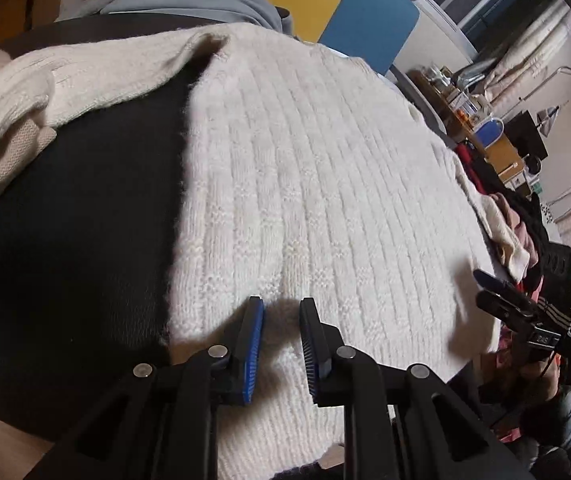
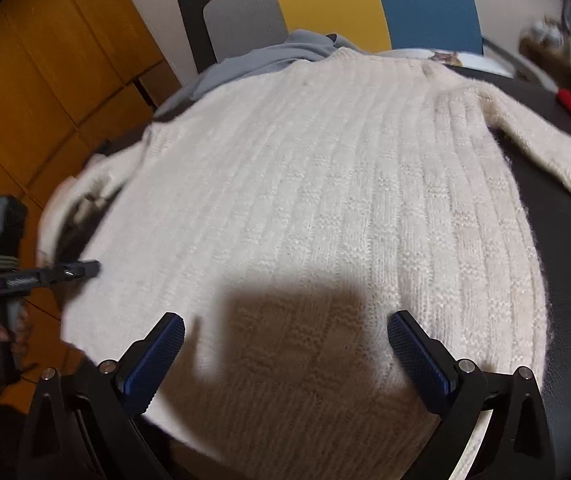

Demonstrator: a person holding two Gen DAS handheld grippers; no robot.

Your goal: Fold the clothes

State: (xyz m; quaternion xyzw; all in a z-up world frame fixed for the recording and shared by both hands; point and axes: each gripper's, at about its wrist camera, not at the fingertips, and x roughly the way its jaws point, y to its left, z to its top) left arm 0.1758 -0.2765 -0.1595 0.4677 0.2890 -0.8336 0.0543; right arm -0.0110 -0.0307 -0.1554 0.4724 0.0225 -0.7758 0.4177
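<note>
Garment: we have a cream ribbed knit sweater [image 2: 305,200] lying flat on a black padded surface [image 2: 565,280], body spread out, neckline at the far edge.
Sleeves: one sleeve [image 2: 537,148] runs off the sweater's body over the black surface; the other [image 1: 17,92] lies bunched beside the body's opposite edge.
Left gripper [image 1: 281,308]: we hold it low over the sweater's near hem, its jaws parted only narrowly, nothing between them; whether the tips touch the knit we cannot tell.
Right gripper [image 2: 285,328]: we hold it over the sweater's hem with jaws spread wide and nothing held; its shadow falls on the knit.
Neighbours: a grey-blue garment [image 2: 269,60] lies just beyond the sweater's neckline; a heap of mixed clothes [image 1: 501,220] sits beside its edge.
Step in hand: we judge the sweater is laid out and no fold of the body is made yet.
Next move: we would need each gripper to pinch the knit at an edge or sleeve, both layers together, then carry it over the sweater's body evenly.
</note>
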